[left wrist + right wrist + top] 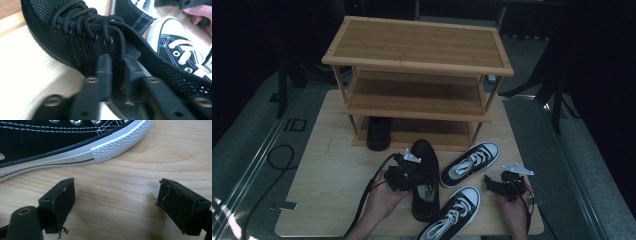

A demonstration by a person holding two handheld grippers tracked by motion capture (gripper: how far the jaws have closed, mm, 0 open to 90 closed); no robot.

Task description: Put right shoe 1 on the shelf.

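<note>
Gripping the side wall of the black mesh shoe (82,47) right by the top eyelets, the left gripper (117,72) has its jaws pinched down narrow on the collar edge, 1 jaw outside the fabric and 1 inside the opening. So that shoe is held, as far as I can tell.

From above, the shoe sits in the middle of the table (332,165) with its long axis running pretty much front to back, toe pointing at the wooden shoe rack (417,50). Left gripper (404,172) comes at it from the shoe's left side, so it's clamped across the axis, not along it. Another dark shoe (378,132) is already tucked on the bottom shelf, just left of where this toe points.

Right gripper (116,202) is wide open with nothing in it, hovering over bare wood just beside the white toe cap of a black and white sneaker (75,142). There are 2 of those sneakers (469,164) to the right of the black one.

My guess: the black shoe goes straight forward onto the shelf, left hand is the one for it.
</note>
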